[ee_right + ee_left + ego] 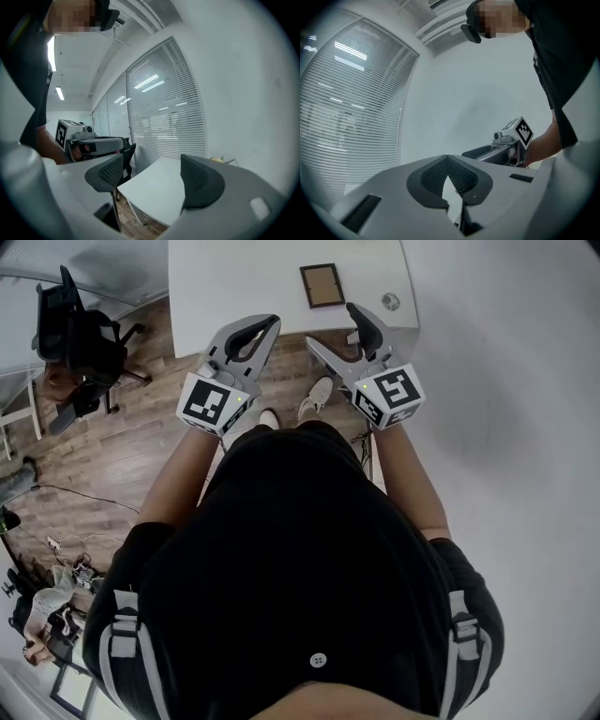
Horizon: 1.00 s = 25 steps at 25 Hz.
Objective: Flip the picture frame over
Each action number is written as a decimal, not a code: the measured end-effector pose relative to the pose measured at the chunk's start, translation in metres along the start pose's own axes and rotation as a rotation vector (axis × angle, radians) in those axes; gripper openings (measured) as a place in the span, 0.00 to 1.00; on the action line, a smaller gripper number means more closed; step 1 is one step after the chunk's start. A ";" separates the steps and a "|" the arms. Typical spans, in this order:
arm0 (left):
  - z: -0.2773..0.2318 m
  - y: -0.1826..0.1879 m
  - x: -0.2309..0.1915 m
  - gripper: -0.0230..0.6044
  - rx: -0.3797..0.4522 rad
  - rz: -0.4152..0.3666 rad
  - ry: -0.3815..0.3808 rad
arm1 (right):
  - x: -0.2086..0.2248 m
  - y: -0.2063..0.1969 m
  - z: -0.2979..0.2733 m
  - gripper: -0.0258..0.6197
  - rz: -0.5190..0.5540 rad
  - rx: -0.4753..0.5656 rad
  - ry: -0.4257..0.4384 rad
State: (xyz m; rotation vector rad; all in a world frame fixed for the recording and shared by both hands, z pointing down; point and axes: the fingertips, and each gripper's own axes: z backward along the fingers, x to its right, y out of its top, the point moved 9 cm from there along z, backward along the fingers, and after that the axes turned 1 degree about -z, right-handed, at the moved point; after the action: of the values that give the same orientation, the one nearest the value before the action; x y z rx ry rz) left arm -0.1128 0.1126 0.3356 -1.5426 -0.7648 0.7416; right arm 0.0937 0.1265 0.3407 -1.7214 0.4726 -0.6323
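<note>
Torso point(309, 559) fills foreground; picture frame point(322, 285) small, side unclear.

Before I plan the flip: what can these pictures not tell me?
- Picture frame: too small in the head view to tell which face is up; neither gripper view shows it.
- Round object beside it: head view, too small to identify.
- Table: far edge cut off by the head view's top.

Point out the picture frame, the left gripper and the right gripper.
picture frame point(322, 286), head view, middle of its panel.
left gripper point(270, 324), head view, where its closed tips meet.
right gripper point(329, 324), head view, gap between its open tips.
</note>
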 end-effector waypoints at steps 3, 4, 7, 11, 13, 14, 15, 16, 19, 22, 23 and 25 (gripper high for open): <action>-0.026 0.002 -0.006 0.04 -0.008 0.000 0.025 | 0.030 0.003 -0.008 0.63 -0.004 -0.006 0.023; -0.036 0.004 -0.007 0.04 -0.006 -0.004 0.032 | 0.041 0.005 -0.010 0.63 -0.003 -0.008 0.029; -0.067 0.014 -0.008 0.04 0.018 -0.021 0.054 | 0.071 0.009 -0.013 0.63 -0.006 -0.008 0.047; -0.094 0.027 -0.013 0.04 0.020 -0.021 0.075 | 0.100 0.015 -0.023 0.63 -0.019 -0.012 0.069; -0.104 0.029 -0.013 0.04 -0.004 -0.035 0.086 | 0.113 0.016 -0.024 0.63 -0.025 -0.016 0.078; -0.109 0.028 -0.012 0.04 -0.019 -0.041 0.095 | 0.119 0.015 -0.024 0.63 -0.028 -0.017 0.082; -0.113 0.026 -0.011 0.04 -0.026 -0.043 0.105 | 0.126 0.014 -0.024 0.63 -0.030 -0.018 0.086; -0.118 0.024 -0.010 0.04 -0.023 -0.042 0.113 | 0.131 0.013 -0.024 0.63 -0.031 -0.020 0.090; -0.128 0.022 -0.009 0.04 -0.021 -0.039 0.126 | 0.146 0.010 -0.027 0.63 -0.036 -0.026 0.094; -0.138 0.020 -0.013 0.04 -0.030 -0.040 0.126 | 0.158 0.006 -0.031 0.63 -0.048 -0.037 0.087; -0.141 0.018 -0.016 0.04 -0.031 -0.038 0.124 | 0.161 0.004 -0.034 0.63 -0.051 -0.041 0.083; -0.146 0.014 -0.025 0.04 -0.031 -0.028 0.118 | 0.167 0.000 -0.040 0.63 -0.056 -0.050 0.074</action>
State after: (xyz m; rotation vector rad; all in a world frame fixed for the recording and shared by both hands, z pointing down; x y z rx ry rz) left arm -0.0079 0.0069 0.3362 -1.5854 -0.7121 0.6148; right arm 0.1963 -0.0063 0.3750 -1.7682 0.4974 -0.7317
